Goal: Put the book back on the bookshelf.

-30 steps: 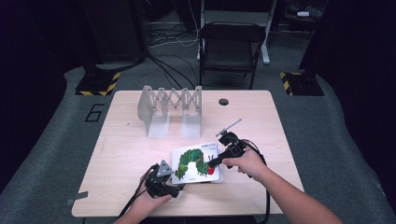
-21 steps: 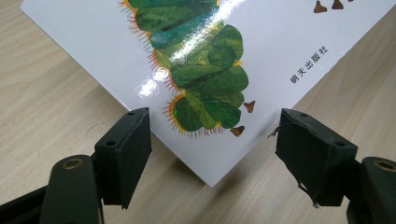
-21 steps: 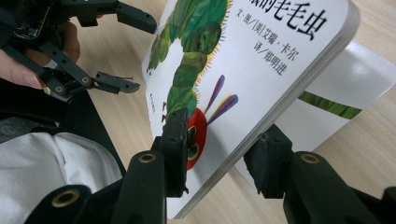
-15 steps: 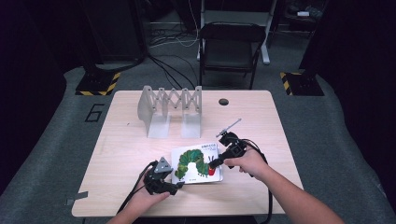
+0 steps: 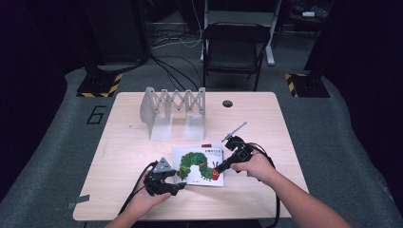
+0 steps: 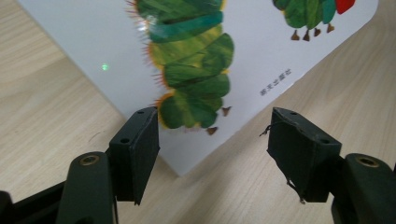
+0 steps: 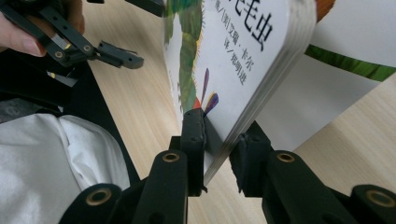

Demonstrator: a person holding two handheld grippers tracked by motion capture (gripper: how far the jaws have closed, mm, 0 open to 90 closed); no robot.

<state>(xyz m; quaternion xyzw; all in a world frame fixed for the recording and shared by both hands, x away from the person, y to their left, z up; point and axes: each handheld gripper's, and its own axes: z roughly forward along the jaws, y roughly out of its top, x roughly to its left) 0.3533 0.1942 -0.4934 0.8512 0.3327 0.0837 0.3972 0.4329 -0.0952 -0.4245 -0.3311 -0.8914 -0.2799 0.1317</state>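
Book [image 5: 198, 164] lies flat, long axis across the table.

The near half of the tabletop [image 5: 119, 161] is taken up at its middle by the picture book [image 5: 197, 164], with the left gripper [image 5: 178, 186] at its near left corner and the right gripper [image 5: 219, 167] clamped on its right edge. Toward the far edge, passage is blocked by the grey folding rack [image 5: 173, 111]. Bare wood is left along the left edge and at the far right corner.
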